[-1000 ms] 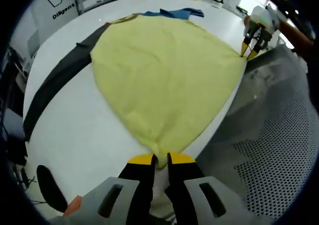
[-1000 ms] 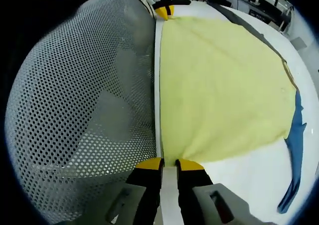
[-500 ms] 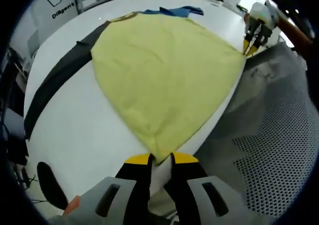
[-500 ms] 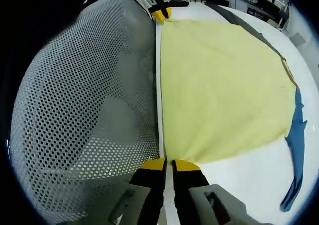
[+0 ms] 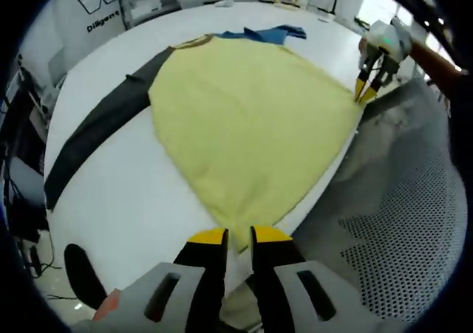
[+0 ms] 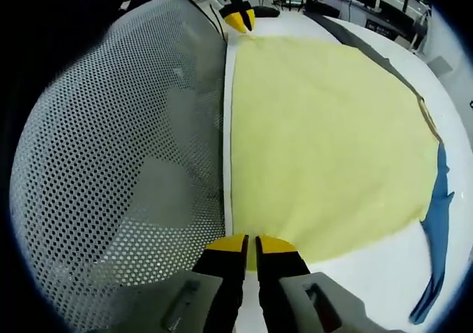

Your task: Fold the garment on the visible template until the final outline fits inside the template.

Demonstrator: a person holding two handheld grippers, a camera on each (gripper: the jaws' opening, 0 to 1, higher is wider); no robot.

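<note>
The left gripper (image 5: pixel 230 234) reaches forward over the near edge of the white table (image 5: pixel 126 193), its jaws closed on one hem corner of the yellow garment (image 5: pixel 247 122). The right gripper (image 6: pixel 252 241) is posed likewise, jaws clamped on the other hem corner; in the left gripper view it appears far ahead to the right. The garment lies flat ahead of both grippers. The left gripper view shows its dark sleeve (image 5: pixel 100 130) outstretched to the left. The right gripper view shows a perforated mesh surface (image 6: pixel 111 178) left of the jaws.
</note>
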